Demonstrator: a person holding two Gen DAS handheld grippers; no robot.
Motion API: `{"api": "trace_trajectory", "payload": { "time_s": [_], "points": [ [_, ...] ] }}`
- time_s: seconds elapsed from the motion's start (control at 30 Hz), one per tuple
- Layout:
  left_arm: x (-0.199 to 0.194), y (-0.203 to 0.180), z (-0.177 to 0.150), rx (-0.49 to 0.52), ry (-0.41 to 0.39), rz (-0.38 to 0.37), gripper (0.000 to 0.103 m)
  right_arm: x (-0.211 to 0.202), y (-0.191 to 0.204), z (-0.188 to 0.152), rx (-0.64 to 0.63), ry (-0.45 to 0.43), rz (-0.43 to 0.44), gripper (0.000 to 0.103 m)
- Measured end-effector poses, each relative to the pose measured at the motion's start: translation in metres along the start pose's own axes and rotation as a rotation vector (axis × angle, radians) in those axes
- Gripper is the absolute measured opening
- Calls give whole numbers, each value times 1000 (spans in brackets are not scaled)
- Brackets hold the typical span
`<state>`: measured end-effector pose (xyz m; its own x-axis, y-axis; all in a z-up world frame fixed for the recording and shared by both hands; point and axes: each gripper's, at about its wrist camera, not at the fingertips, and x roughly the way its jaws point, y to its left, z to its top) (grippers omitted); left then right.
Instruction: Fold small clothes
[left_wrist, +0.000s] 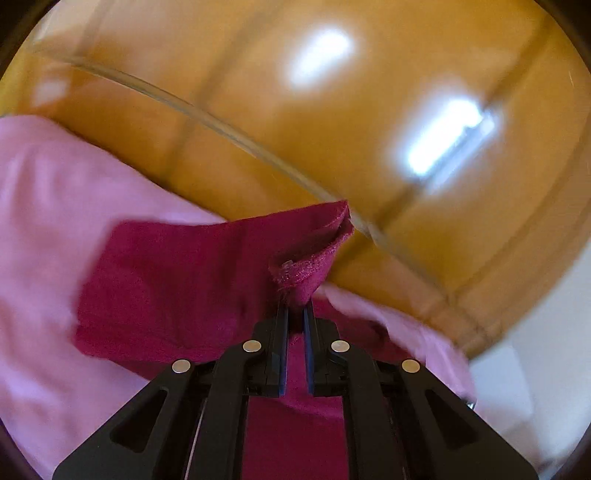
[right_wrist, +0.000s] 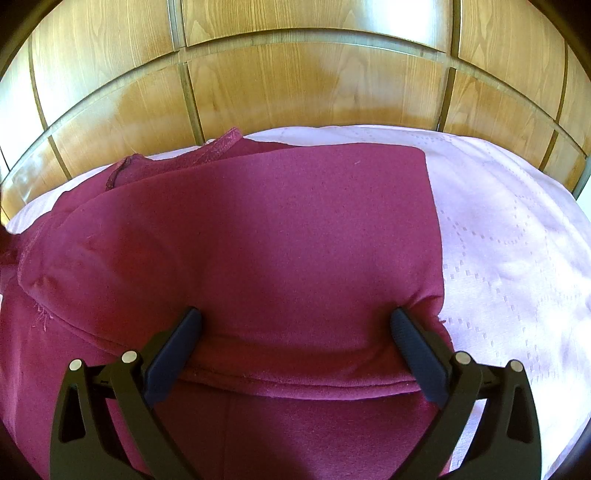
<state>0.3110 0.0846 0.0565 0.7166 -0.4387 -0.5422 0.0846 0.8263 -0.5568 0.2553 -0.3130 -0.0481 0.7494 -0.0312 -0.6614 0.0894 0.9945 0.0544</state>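
Left gripper (left_wrist: 295, 314) pinched tight on a hemmed corner of the maroon garment (left_wrist: 177, 280), lifting it above the pink sheet (left_wrist: 44, 192); view motion-blurred. Right gripper (right_wrist: 293, 325) spread wide, fingers (right_wrist: 417, 354) pressing the folded layer flat on the bed near the wood panels (right_wrist: 295, 81). Risk, as I judge it: the thin corner could slip out of the pinch, or the pull could drag the pinned fold askew.
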Motion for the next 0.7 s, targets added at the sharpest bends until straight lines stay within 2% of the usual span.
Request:
{"api": "trace_trajectory", "payload": {
  "time_s": [0.1,0.2,0.23,0.27,0.3,0.37,0.4,0.53,0.63,0.7],
  "points": [
    [45,-28,-35,44,102,5,6,0,0,0,0,-1,2,101],
    [72,-39,-60,79,169,34,7,0,0,0,2,-1,5,101],
    [78,-41,-69,102,196,51,13,0,0,0,3,-1,6,101],
    [80,-41,-74,114,213,55,24,1,0,0,5,-1,8,101],
    [82,-42,-75,121,223,52,30,1,-1,1,7,-1,11,101],
    [64,-41,-88,149,209,45,40,1,-1,1,9,-1,14,101],
    [57,-42,-89,164,196,44,41,1,-1,1,9,-1,14,101],
    [23,-27,-96,194,151,61,41,-1,-2,4,19,10,23,101],
    [12,-8,-104,202,143,114,41,-12,3,11,19,-7,9,99],
    [7,7,-110,177,147,137,41,-29,12,17,41,-54,89,96]
  ]
}}
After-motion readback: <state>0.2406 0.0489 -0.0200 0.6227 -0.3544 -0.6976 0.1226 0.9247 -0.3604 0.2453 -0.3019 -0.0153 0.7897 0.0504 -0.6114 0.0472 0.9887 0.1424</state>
